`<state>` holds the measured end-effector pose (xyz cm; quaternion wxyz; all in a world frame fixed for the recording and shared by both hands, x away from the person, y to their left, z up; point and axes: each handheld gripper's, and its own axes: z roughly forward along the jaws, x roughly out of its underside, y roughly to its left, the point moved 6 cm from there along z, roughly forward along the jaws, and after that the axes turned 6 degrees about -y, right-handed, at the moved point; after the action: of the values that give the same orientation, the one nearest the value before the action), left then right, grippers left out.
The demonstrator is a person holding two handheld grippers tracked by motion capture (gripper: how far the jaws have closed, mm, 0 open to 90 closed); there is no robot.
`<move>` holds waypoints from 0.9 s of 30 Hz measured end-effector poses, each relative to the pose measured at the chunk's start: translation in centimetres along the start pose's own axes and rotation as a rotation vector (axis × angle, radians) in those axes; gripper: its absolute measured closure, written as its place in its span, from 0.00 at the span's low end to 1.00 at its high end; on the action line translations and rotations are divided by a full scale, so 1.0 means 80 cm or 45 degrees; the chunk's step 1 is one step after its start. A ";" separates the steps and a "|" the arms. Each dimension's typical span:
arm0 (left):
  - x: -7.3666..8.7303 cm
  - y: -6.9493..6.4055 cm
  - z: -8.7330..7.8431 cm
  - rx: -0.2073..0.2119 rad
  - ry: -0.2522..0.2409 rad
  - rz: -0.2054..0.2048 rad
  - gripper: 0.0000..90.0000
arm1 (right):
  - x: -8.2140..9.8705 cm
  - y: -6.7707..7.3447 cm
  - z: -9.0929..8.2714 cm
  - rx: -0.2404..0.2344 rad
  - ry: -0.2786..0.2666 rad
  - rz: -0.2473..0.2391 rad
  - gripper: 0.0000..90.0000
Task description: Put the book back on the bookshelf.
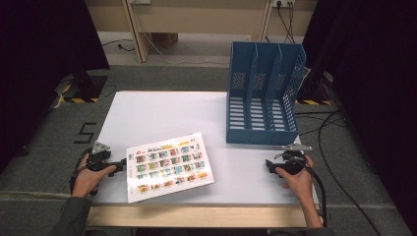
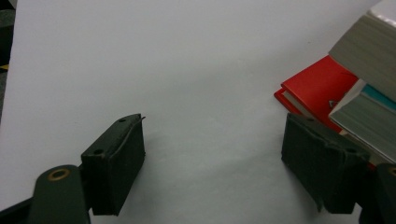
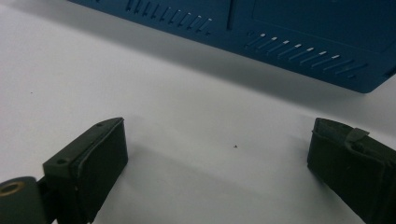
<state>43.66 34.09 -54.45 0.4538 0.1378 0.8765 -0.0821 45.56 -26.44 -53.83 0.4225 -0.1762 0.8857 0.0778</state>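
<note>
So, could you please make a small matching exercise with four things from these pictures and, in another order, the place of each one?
Things:
1. stack of books
2. blue file rack
3. left gripper
4. right gripper

Places:
A. far right part of the table
B. near right, just in front of the rack
C. near left edge, beside the books
D. near middle, left of centre

Pairs: 1-D, 2-A, 3-C, 4-B
</note>
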 end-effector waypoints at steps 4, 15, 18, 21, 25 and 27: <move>0.000 0.000 0.000 0.000 -0.002 0.000 0.23 | -0.002 -0.001 -0.003 0.016 0.000 0.016 0.19; -0.006 0.012 -0.022 -0.015 -0.017 -0.116 0.21 | -0.022 0.031 -0.030 -0.233 -0.176 0.143 0.20; -0.008 0.013 -0.030 -0.018 -0.024 -0.115 0.21 | -0.026 0.042 -0.034 -0.286 -0.193 0.151 0.20; -0.010 0.010 -0.042 -0.010 -0.025 -0.099 0.20 | -0.033 0.062 -0.038 -0.361 -0.209 0.147 0.21; -0.017 0.002 -0.052 0.018 -0.032 -0.083 0.20 | -0.041 0.083 -0.043 -0.392 -0.222 0.092 0.22; -0.020 -0.003 -0.056 0.030 -0.031 -0.065 0.20 | -0.043 0.090 -0.044 -0.394 -0.227 0.075 0.23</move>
<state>40.99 34.81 -50.53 0.4604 0.1199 0.8732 -0.1055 42.30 -19.95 -49.02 0.4646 -0.2056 0.8270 0.2407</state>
